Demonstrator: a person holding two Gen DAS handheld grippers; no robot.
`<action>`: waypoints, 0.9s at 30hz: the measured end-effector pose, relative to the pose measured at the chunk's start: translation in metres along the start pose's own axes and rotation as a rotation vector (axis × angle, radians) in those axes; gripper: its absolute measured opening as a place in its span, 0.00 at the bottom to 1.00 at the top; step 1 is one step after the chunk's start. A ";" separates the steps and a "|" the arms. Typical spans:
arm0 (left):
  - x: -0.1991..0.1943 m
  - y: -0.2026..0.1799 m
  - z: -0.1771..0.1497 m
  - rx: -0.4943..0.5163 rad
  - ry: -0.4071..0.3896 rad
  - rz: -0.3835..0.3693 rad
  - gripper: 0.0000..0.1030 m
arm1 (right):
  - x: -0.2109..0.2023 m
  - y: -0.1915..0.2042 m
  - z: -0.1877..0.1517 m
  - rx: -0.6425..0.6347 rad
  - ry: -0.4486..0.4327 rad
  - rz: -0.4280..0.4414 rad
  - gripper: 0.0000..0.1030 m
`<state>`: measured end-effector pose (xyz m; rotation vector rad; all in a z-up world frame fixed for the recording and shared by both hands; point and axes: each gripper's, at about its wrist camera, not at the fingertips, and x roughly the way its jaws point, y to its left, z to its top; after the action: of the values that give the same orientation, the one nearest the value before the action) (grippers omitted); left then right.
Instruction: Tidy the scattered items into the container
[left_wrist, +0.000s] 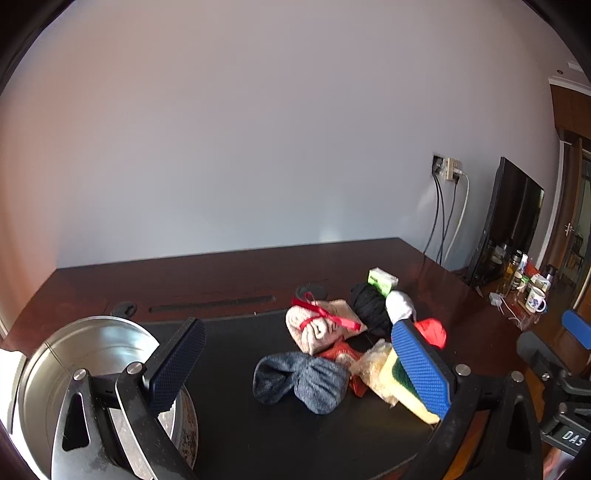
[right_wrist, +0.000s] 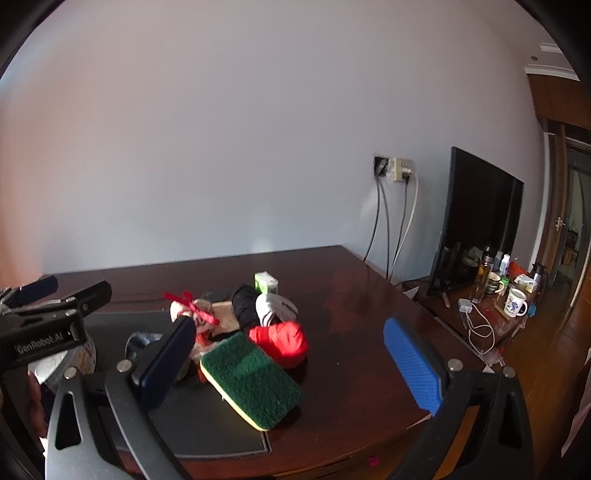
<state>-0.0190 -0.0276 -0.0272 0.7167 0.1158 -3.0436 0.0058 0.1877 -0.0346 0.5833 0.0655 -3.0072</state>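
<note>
the metal container (left_wrist: 88, 354), a round steel tin, stands at the near left of the black mat (left_wrist: 236, 424) on the dark wooden desk (left_wrist: 221, 269), its opening facing up; the scattered items lie in a cluster to its right, apart from it; nearest is the grey knit cloth (left_wrist: 299, 380), then the green-and-yellow sponge (right_wrist: 251, 376) at the mat's right edge; behind them lie the beige sock bundle (left_wrist: 317, 328) tied with a red ribbon (left_wrist: 325, 314), a black knit item (left_wrist: 369, 306), a white sock (right_wrist: 275, 306), a red cloth (right_wrist: 280, 341) and, farthest, a small green box (right_wrist: 266, 282); the left gripper (left_wrist: 299, 369) hangs over the mat with its tongs wide apart, gripping nothing; the right gripper (right_wrist: 291, 354) hangs above the sponge, tongs likewise wide apart and empty; to the far right stand a dark monitor (right_wrist: 476, 221), a wall socket (right_wrist: 399, 170) and a white mug (right_wrist: 515, 302).
</note>
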 end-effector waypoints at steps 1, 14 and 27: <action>-0.001 0.003 -0.003 -0.008 0.008 -0.009 0.99 | 0.002 -0.001 -0.003 -0.014 0.008 0.006 1.00; -0.001 0.030 -0.047 -0.179 0.176 -0.216 0.99 | 0.050 -0.011 -0.038 -0.075 0.135 0.160 1.00; 0.017 0.011 -0.058 -0.079 0.213 -0.230 0.99 | 0.093 0.005 -0.041 -0.172 0.234 0.410 1.00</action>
<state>-0.0080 -0.0340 -0.0868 1.0907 0.3424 -3.1407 -0.0646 0.1788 -0.1079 0.8137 0.1907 -2.5001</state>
